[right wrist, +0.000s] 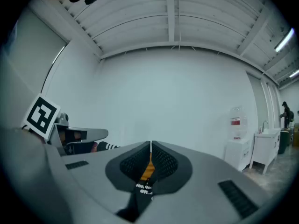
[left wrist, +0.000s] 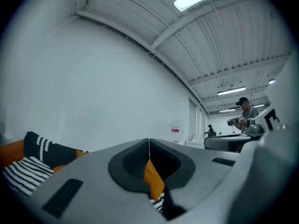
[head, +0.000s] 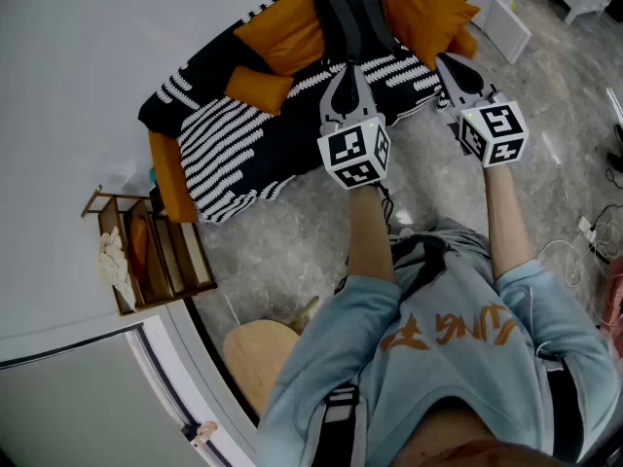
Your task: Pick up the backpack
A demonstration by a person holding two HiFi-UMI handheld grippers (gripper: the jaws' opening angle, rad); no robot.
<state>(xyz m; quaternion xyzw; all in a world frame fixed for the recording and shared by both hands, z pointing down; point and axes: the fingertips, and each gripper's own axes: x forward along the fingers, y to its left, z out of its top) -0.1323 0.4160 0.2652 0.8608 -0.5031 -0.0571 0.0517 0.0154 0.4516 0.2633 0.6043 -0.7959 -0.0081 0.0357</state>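
Currently both tools shut, nothing between jaws; left tool and right tool held level, short of sofa; backpack lies on sofa among orange cushions, straight ahead of left tool, long axis running away from person; left tool nearer, right tool offset toward backpack's right side; wooden rack by wall holds pale bundle and orange item, identity unclear.

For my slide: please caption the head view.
Left tongs and right tongs, both shut, point toward the backpack on the sofa.
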